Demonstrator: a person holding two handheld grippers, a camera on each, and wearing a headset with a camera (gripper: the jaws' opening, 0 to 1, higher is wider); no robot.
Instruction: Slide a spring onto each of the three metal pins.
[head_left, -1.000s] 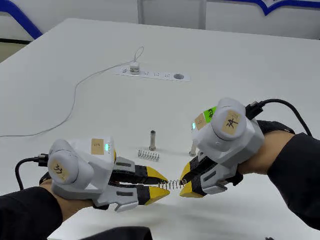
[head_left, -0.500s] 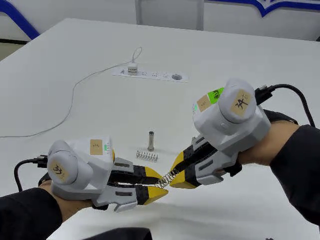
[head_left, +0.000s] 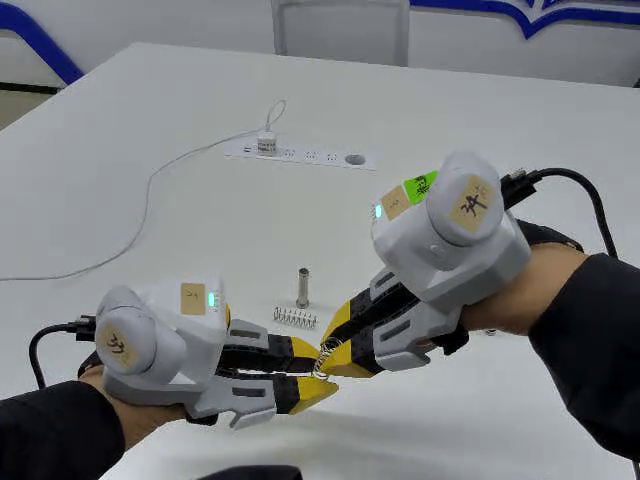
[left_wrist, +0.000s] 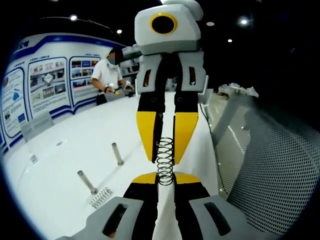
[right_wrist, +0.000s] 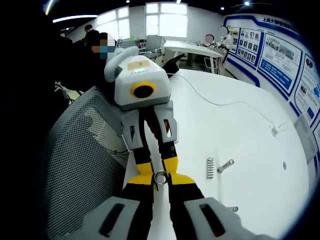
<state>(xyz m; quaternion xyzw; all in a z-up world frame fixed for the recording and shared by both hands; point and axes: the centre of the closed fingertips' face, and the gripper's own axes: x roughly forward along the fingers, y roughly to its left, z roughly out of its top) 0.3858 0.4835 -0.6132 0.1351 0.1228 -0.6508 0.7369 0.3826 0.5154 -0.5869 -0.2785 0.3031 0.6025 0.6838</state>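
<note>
A small coil spring hangs in the air between the two yellow-tipped grippers, above the white table. My left gripper comes in from the lower left and is shut on one end of it. My right gripper reaches down from the right and is shut on the other end. In the left gripper view the spring rises from my own jaws into the right gripper. Behind them, a metal pin stands upright, with a loose spring lying at its foot. Two pins show in the left gripper view.
A white power strip with a plugged-in cable lies further back on the table. A mesh office chair stands beside the table. People stand in the background near wall posters.
My right gripper has moved left and closer to the left gripper. The spring between them went from stretched level to short and tilted. The left gripper has stayed roughly in place.
</note>
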